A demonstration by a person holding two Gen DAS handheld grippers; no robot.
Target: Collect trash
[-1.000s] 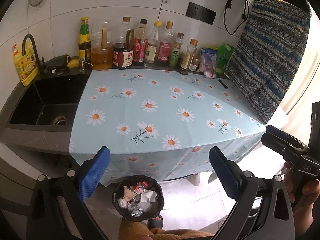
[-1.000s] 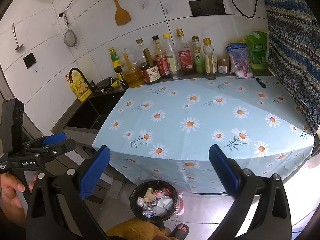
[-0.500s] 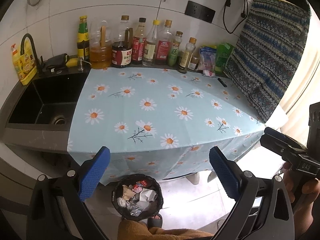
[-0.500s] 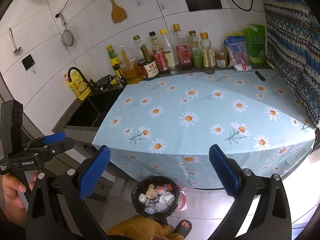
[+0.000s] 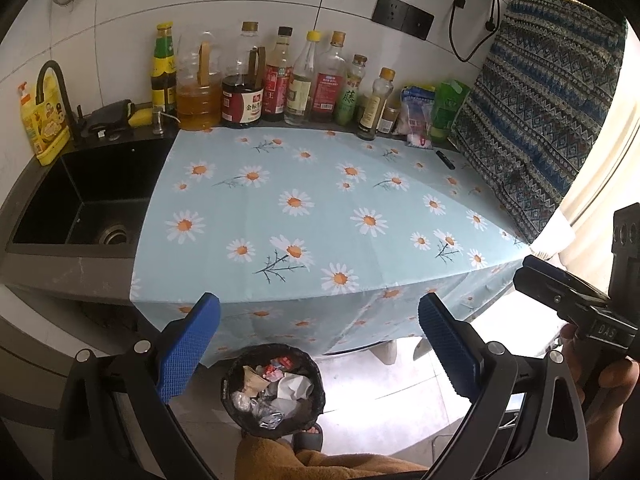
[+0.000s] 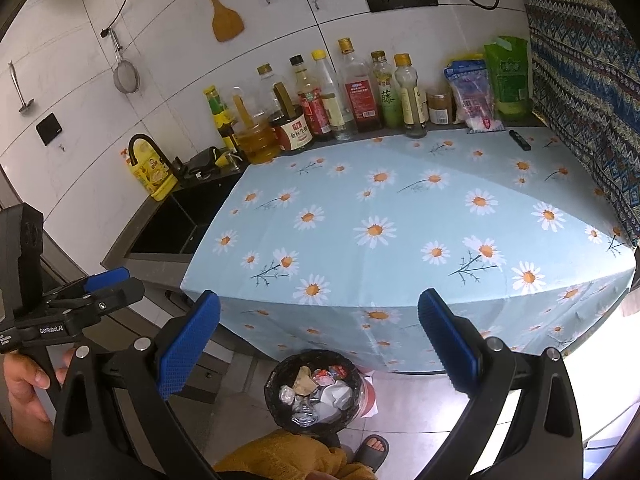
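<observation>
I was looking into a home kitchen: a black sink (image 5: 80, 200) beside a daisy-cloth tabletop (image 5: 320, 208), sauce bottles (image 5: 280, 80) lined against white wall tiles (image 6: 160, 40), a spatula (image 6: 224, 16) hanging above.

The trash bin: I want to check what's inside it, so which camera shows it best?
The left wrist view shows the trash bin best: nearly straight down, full rim and the crumpled paper and wrappers inside. The right wrist view shows the same bin smaller and more slanted, with its contents harder to read.
</observation>
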